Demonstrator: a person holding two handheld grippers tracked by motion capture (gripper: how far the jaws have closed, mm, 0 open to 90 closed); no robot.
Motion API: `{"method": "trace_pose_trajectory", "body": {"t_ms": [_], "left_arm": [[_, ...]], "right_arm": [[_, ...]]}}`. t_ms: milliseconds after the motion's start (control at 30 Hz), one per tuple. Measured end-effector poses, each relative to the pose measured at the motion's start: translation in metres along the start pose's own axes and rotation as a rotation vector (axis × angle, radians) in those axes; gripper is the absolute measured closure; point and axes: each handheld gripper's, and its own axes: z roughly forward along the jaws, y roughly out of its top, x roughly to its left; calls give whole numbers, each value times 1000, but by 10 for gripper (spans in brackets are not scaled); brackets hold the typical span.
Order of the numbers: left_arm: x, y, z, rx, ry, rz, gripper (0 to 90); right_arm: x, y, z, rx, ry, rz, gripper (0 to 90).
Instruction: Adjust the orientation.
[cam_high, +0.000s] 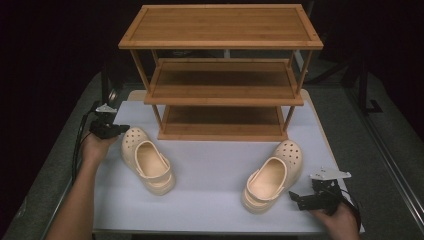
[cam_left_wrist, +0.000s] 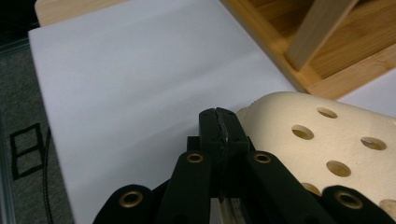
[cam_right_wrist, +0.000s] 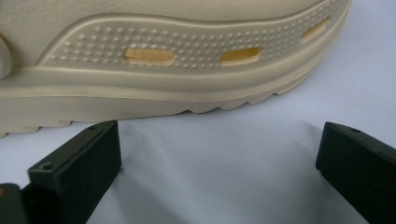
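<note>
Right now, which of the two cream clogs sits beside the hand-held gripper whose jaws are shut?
The left clog, nearer the rack's left leg. The left hand-held gripper beside its toe has its jaws together; the right hand-held gripper by the other clog is open.

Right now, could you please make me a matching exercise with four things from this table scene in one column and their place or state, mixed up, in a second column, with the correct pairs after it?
Things:
1. left hand-held gripper
2. right hand-held gripper
3. cream perforated foam clog on the left
4. three-tier bamboo wooden rack

Places or states:
A. stands at the far side of the white table mat, shelves bare
B. jaws wide apart, facing a clog's side
C. jaws shut, beside a clog's toe
D. lies on the mat, toe towards the rack

Pairs: 1-C, 2-B, 3-D, 4-A
</note>
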Motion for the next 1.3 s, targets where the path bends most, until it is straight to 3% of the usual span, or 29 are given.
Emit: {"method": "trace_pose_trajectory", "body": {"t_ms": [533, 633, 800, 967, 1200, 1300], "left_arm": [[-56, -16, -9, -43, -75, 25, 900], [-65, -19, -11, -50, -73, 40, 900], [-66, -24, -12, -71, -73, 36, 900], [-67, -30, -16, -54, -43, 51, 900], [-65, -55, -46, -58, -2, 38, 900], [-69, -69, -56, -58, -10, 25, 900]], "right_arm": [[0, 0, 0, 1, 0, 0, 0], [0, 0, 0, 1, -1, 0, 0], [0, 0, 0, 1, -1, 0, 0], [0, 0, 0, 0, -1, -1, 0], [0, 0, 0, -1, -1, -1, 0], [0, 0, 0, -1, -1, -1, 0]]}}
